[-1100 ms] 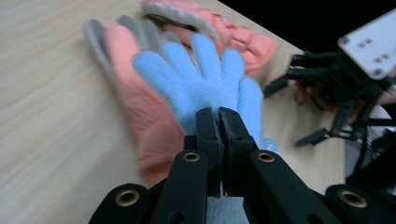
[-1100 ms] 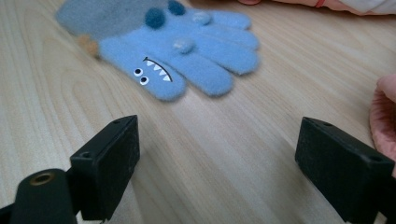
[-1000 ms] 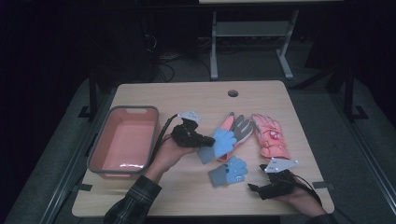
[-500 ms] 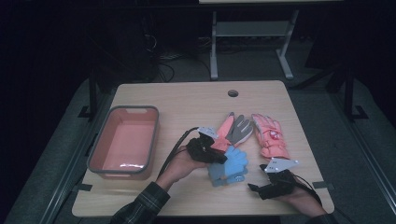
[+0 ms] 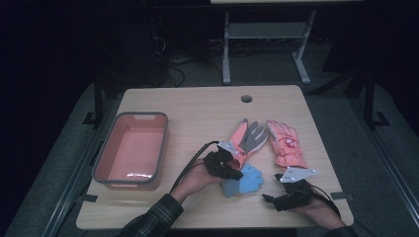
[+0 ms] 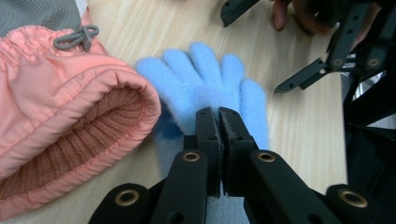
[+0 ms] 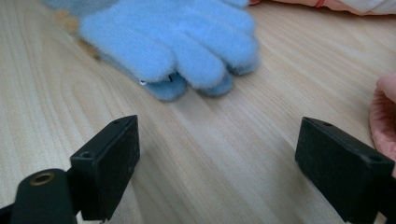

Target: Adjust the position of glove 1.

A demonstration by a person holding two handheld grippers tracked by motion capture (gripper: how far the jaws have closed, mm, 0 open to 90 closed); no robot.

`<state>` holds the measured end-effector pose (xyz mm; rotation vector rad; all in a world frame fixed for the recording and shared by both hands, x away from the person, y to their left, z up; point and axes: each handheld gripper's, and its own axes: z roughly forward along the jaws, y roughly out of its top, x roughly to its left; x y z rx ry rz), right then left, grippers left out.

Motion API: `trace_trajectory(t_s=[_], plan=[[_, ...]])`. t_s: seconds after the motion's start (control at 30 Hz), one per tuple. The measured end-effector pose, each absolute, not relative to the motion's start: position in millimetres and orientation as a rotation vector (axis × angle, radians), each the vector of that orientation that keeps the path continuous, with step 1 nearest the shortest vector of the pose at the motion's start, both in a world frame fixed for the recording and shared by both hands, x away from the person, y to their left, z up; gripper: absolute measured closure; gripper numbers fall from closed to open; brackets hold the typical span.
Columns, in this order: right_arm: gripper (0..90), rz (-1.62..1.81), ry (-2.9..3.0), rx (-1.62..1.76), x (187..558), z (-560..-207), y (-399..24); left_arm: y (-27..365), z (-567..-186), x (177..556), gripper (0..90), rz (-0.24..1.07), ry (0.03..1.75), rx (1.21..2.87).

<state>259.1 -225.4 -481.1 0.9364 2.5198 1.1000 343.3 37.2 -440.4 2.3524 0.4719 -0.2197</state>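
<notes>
Lowered left gripper (image 6: pixel 219 114) pinches fuzzy blue glove (image 6: pixel 210 84) beside ribbed pink cuff (image 6: pixel 70 135).

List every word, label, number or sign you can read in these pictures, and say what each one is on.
No text can be read.
A red-and-white mark on the back of the right-hand pink ski glove: too small and blurred to read.
A small white tag between the two stacked blue knit gloves: no legible print.
Nothing on the pink bin or the table.
</notes>
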Motion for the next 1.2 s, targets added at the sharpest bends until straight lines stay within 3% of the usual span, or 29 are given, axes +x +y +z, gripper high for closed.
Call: trace_trajectory(t_s=[0.27, 0.53, 0.7, 0.83, 1.2], plan=[[13.1, 1.100, 2.520, 0.936, 259, -481, -225, 36, -444, 341, 82.6, -0.172, 0.471, 2.372], [13.1, 1.100, 2.520, 0.935, 259, -481, -225, 35, -432, 329, 38.4, -0.118, 0.473, 2.381], [13.1, 1.099, 2.520, 0.936, 259, -481, -225, 26, -440, 320, 22.8, -0.068, 0.436, 2.438], [13.1, 1.099, 2.520, 0.936, 259, -481, -225, 20, -449, 319, 17.1, -0.049, 0.412, 2.480], [13.1, 1.099, 2.520, 0.937, 259, -481, -225, 10, -460, 313, 16.1, 0.041, 0.381, 2.520]])
